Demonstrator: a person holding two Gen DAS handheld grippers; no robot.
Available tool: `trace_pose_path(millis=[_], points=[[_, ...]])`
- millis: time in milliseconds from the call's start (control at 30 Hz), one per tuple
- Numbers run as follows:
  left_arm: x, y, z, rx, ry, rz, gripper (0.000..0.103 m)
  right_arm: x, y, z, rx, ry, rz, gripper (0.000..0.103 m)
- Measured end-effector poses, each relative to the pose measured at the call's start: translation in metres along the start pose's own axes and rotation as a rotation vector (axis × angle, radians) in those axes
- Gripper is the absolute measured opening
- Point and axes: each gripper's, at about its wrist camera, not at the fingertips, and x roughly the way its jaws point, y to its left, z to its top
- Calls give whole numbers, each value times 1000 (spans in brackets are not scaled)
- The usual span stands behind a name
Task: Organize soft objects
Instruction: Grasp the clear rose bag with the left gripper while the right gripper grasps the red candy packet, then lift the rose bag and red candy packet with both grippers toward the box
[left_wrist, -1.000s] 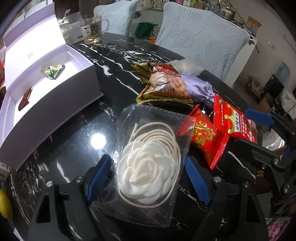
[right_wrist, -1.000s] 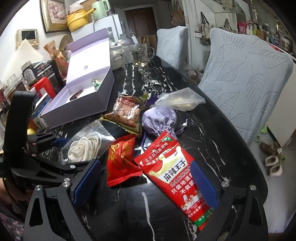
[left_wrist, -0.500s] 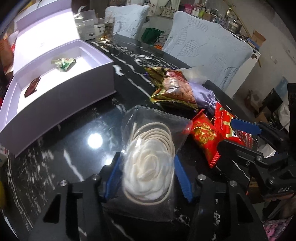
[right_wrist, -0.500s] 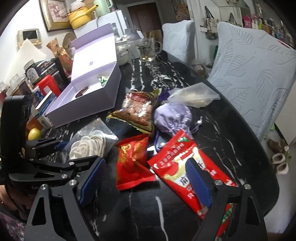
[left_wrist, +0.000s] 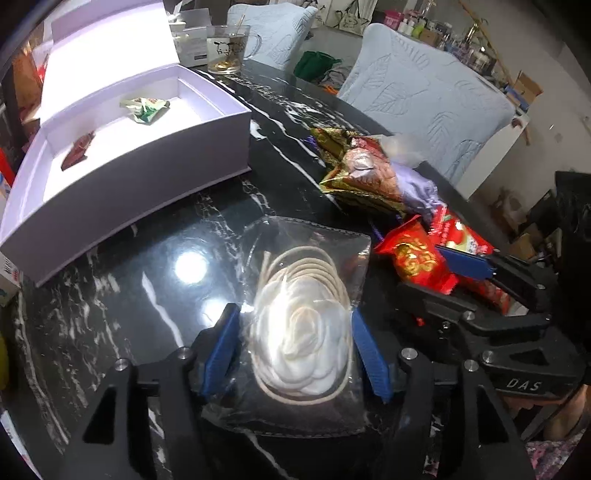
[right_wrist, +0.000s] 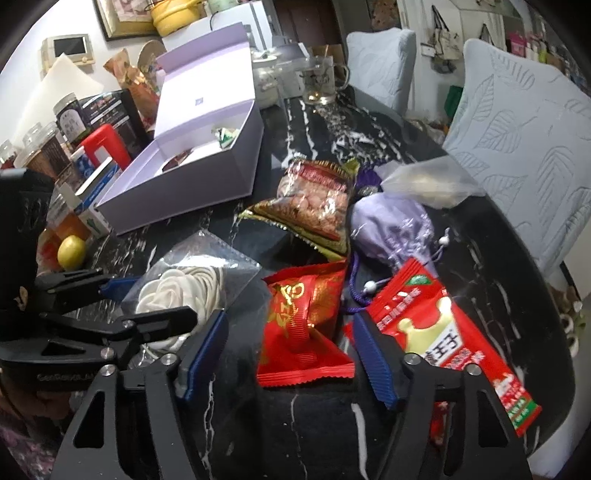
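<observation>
My left gripper (left_wrist: 295, 350) is shut on a clear bag holding a white fabric rose (left_wrist: 303, 343) and lifts it over the black marble table (left_wrist: 110, 302). The bag also shows in the right wrist view (right_wrist: 184, 288). My right gripper (right_wrist: 291, 354) is open, its jaws on either side of a small red snack packet (right_wrist: 306, 325), which lies on the table. A larger red packet (right_wrist: 443, 332), a lilac drawstring pouch (right_wrist: 391, 229), a peanut packet (right_wrist: 314, 199) and a clear zip bag (right_wrist: 428, 184) lie beyond. The open lilac box (left_wrist: 122, 147) holds two small wrapped sweets.
A glass mug (left_wrist: 225, 48) stands behind the box. Jars, cartons and a yellow fruit (right_wrist: 72, 253) crowd the table's left edge. Two leaf-patterned chairs (right_wrist: 517, 155) stand along the far side.
My left gripper closed on the rose bag and raised it toward the box. My right gripper moved left from the large red packet to straddle the small red one.
</observation>
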Motion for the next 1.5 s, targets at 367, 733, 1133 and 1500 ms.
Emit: trace_pose_path(millis=[367, 733, 1133, 1500], points=[[0, -2, -1, 17, -3, 20, 62, 3, 1, -2, -16, -4, -18, 50], [-4, 1, -3, -17, 14, -46, 62, -4, -4, -6, 16, -18, 0, 35], [12, -22, -10, 109, -16, 102, 96, -22, -10, -11, 37, -39, -27, 35], [3, -16, -8, 69, -69, 62, 44, -25, -15, -12, 60, -47, -9, 35]])
